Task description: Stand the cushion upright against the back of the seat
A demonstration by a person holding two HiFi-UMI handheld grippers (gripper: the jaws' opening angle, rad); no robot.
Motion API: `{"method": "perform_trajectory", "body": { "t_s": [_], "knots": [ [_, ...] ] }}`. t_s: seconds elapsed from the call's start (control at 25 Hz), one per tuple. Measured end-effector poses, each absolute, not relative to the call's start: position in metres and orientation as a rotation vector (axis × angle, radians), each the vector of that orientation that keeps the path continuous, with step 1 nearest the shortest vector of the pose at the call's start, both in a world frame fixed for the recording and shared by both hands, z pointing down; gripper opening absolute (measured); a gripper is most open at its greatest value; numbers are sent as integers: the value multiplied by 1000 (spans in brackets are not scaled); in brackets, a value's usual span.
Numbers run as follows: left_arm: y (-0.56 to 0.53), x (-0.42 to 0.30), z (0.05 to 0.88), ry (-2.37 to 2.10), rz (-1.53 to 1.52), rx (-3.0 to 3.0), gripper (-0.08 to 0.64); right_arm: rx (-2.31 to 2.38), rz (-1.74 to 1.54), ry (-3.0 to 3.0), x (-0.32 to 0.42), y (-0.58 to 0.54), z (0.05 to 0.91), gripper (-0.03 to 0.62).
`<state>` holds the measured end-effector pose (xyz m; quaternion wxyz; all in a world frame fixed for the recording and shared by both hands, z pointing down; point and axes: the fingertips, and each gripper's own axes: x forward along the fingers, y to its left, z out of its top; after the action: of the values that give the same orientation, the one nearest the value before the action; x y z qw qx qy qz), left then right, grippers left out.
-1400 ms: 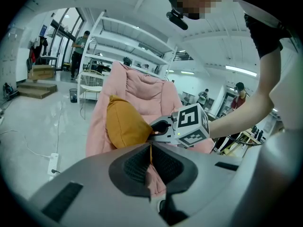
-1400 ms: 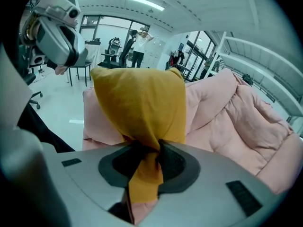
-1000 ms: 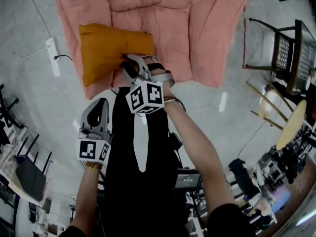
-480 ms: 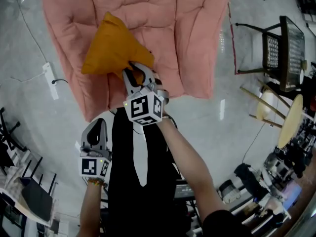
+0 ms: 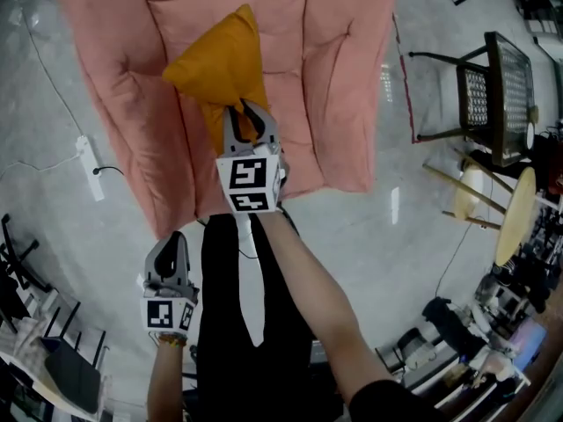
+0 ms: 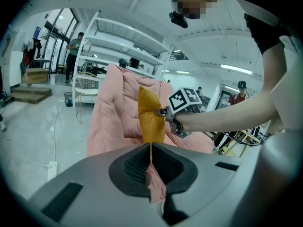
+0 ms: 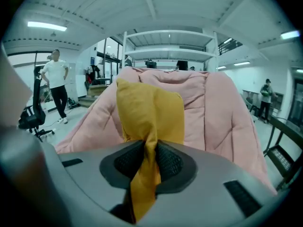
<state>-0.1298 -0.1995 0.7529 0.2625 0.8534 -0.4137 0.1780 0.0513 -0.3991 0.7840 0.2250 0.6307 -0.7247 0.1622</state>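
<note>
pinching lower corner of orange cushion [image 5: 220, 64] tight between right gripper [image 5: 246, 120] fingers. holding cushion upright over pink seat [image 5: 132, 69], just before its back; contact with back unclear. holding left gripper [image 5: 172, 246] low beside body, fingers seemingly pressed together, gripping nothing.

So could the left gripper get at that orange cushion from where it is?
Probably not without reaching forward. The left gripper hangs back beside the person's body, short of the pink chair, while the right gripper holds the cushion up on it. Nothing stands between, so the way looks free.
</note>
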Motion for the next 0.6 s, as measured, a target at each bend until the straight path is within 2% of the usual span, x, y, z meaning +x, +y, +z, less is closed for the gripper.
{"method": "perform_trajectory", "body": {
  "t_s": [0.6],
  "knots": [
    [-219,-152,757,-1160,470,2251,19,2072,451,-1863,88,-487,777,80]
  ]
}}
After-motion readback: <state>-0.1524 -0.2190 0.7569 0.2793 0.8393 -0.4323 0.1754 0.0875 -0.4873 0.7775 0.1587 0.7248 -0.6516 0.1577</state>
